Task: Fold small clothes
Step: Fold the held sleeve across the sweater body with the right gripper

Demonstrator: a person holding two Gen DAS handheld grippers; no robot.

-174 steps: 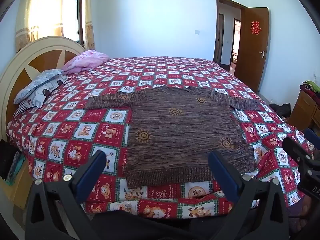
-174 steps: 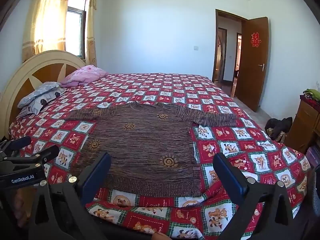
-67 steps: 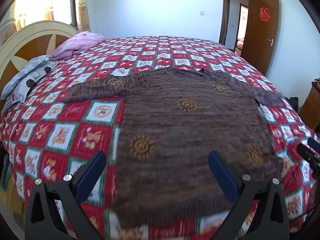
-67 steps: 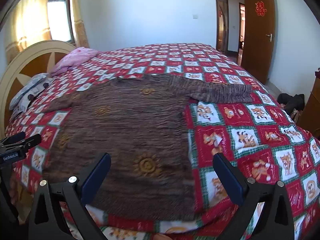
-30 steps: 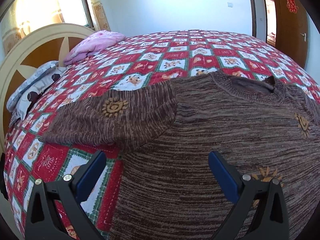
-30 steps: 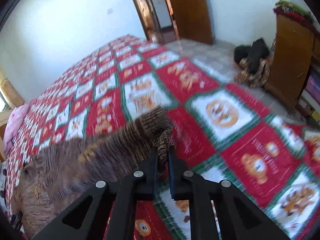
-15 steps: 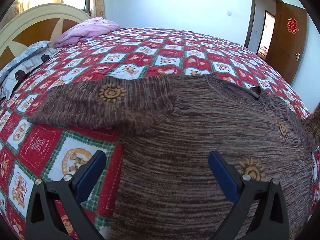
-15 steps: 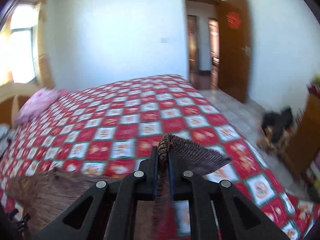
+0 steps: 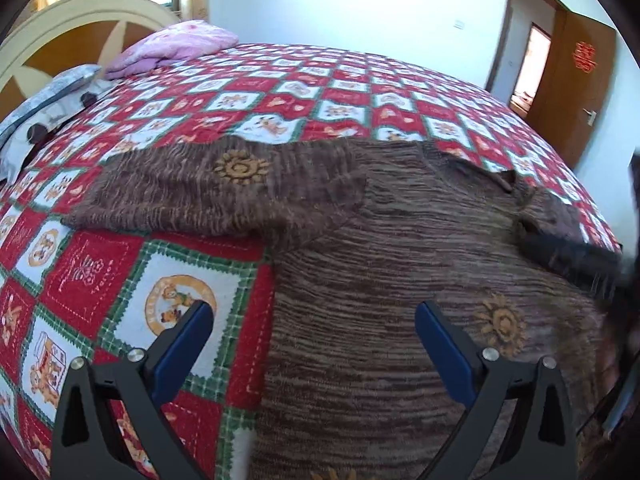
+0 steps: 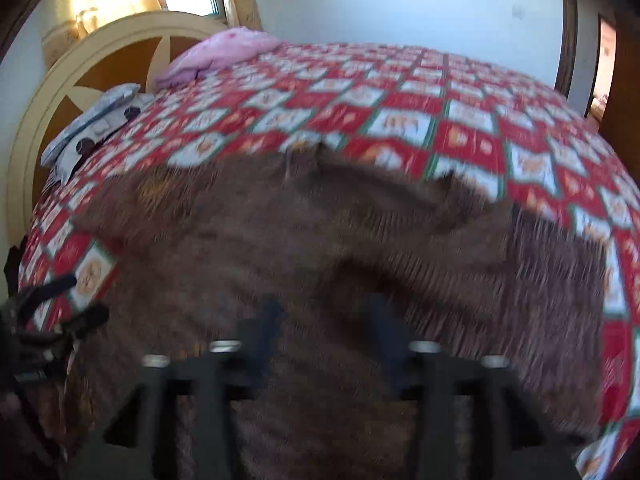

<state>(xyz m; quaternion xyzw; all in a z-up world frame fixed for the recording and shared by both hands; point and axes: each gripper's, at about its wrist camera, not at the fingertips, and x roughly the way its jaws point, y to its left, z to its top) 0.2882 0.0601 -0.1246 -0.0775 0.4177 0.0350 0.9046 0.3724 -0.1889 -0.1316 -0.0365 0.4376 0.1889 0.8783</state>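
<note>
Left wrist view: brown sweater lies flat on the quilt. Left tool wide open, empty. Right tool blurred, can't tell. Risk: right sleeve slides back, fold goes crooked.

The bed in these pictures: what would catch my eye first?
A brown knitted sweater with orange sun motifs lies across a red-and-white patchwork quilt. The near sleeve stretches toward the cream headboard. The blue-padded left gripper hovers open at the sweater's left edge.
</note>
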